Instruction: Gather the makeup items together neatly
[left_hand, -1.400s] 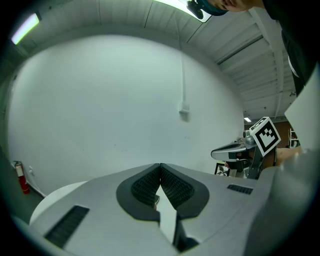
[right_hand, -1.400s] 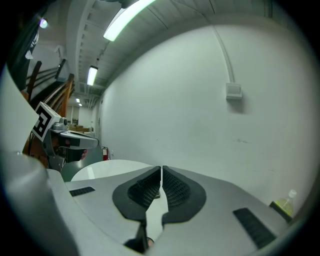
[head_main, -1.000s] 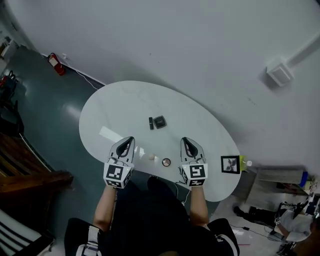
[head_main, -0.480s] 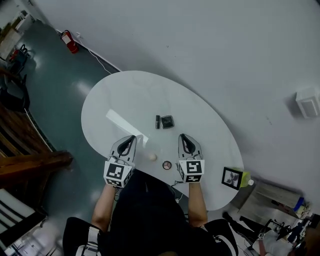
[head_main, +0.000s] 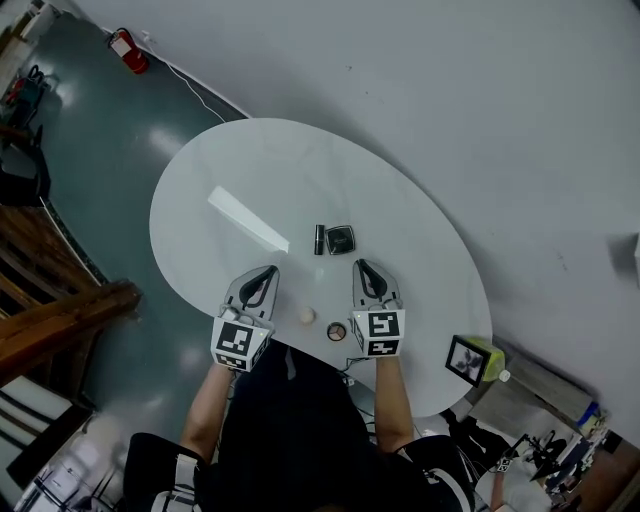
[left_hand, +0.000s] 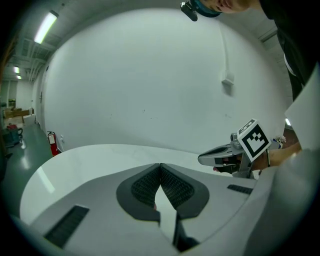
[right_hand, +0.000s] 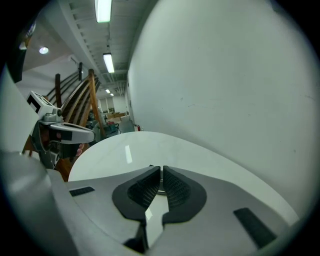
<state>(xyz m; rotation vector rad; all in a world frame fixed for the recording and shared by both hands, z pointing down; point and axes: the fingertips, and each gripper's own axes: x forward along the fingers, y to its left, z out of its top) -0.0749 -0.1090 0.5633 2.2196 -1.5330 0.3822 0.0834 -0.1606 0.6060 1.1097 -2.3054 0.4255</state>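
Observation:
On the white oval table (head_main: 230, 180) a black lipstick tube (head_main: 318, 239) lies just left of a square dark compact (head_main: 340, 240). Nearer me sit a small beige ball-like item (head_main: 306, 316) and a small round jar (head_main: 337, 330). My left gripper (head_main: 268, 274) hovers left of the beige item, jaws shut and empty (left_hand: 160, 166). My right gripper (head_main: 362, 268) is just below and right of the compact, shut with nothing between its pads (right_hand: 161, 169). Each gripper shows in the other's view: the right gripper (left_hand: 220, 157), the left gripper (right_hand: 62, 132).
A small framed picture (head_main: 462, 358) and a yellow-green object (head_main: 487, 352) stand at the table's right end. A fire extinguisher (head_main: 122, 42) sits on the floor at the far left, with wooden furniture (head_main: 60, 320) to the left of the table.
Both grippers have sunk toward the table and edged forward; the right one now sits closer to the compact. The makeup items have not moved.

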